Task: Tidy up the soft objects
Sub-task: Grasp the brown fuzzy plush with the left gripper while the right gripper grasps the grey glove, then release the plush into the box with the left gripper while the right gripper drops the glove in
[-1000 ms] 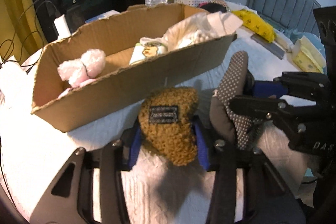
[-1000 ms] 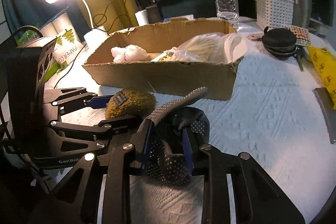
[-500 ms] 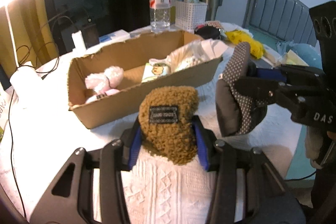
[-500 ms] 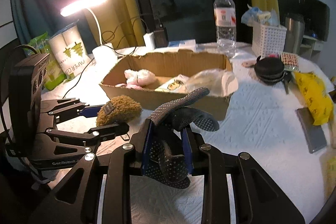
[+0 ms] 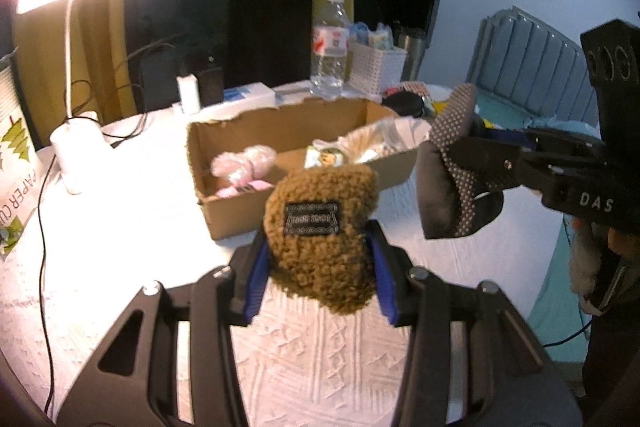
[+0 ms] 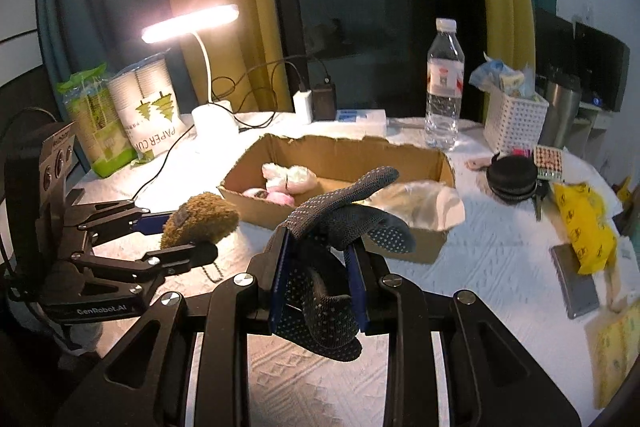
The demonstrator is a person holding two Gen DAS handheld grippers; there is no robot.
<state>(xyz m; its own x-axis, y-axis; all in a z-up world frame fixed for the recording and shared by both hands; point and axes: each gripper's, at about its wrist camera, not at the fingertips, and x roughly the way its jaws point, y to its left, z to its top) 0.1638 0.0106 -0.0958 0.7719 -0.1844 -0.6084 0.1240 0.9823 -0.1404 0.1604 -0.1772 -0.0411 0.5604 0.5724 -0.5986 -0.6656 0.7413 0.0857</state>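
My left gripper (image 5: 318,267) is shut on a brown fuzzy pouch (image 5: 324,227) with a black label, held in the air above the white tablecloth; it also shows in the right wrist view (image 6: 200,217). My right gripper (image 6: 318,267) is shut on a grey dotted glove (image 6: 340,223), also lifted; the glove shows in the left wrist view (image 5: 452,179). Beyond both lies an open cardboard box (image 6: 428,247) (image 5: 240,211) holding pink and white soft items (image 6: 288,179) (image 5: 244,163) and a crumpled white bag (image 6: 420,203).
A lit desk lamp (image 6: 192,27), paper cup packs (image 6: 152,107) and cables stand back left. A water bottle (image 6: 444,83), white basket (image 6: 514,115), black round case (image 6: 512,175), yellow bag (image 6: 584,227) and a grey phone (image 6: 572,279) sit to the right.
Both grippers have risen and pulled back from the box, carrying the pouch and the glove. The box now looks smaller and farther away.
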